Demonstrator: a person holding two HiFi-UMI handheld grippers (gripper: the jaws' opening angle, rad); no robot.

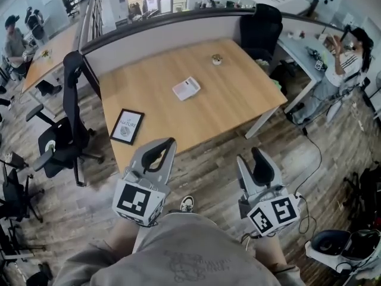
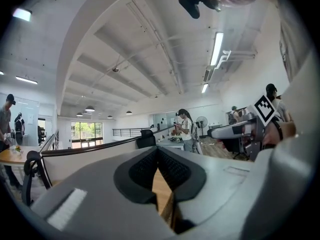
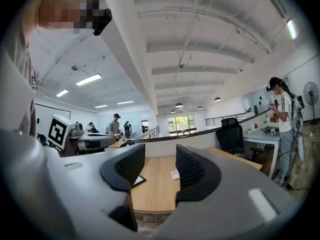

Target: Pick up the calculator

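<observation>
The calculator (image 1: pixel 186 89) looks white, perhaps greyish on its face, on the light wood-grain surface (image 1: pixel 238 100). The picture frame (image 1: pixel 127 126) is black; the left hand-held gripper (image 1: pixel 167 143) and right hand-held gripper (image 1: pixel 250 155) are grey with black-and-white markers.

Dressed in a grey sweatshirt (image 1: pixel 178 249) with a faint printed design across the front and long grey sleeves (image 1: pixel 83 264). Below, 1 white shoe (image 1: pixel 187 204) with dark detail. Left gripper (image 1: pixel 168 142): pale grey moulded shell, black ribbed pads (image 2: pixel 142 169) lining the 2 jaws, a white strip (image 2: pixel 62 209) on the shell. Behind it, a left cube (image 1: pixel 138 200) with black-and-white square markers. Right gripper (image 1: pixel 249 155): same pale grey shell, same black ribbed lining (image 3: pixel 127 166), a white patch (image 3: pixel 262 204), a faint rectangular recess, plus a right cube (image 1: pixel 274 214) with square markers. Up at the head, a small black camera mount (image 2: pixel 192 1).
</observation>
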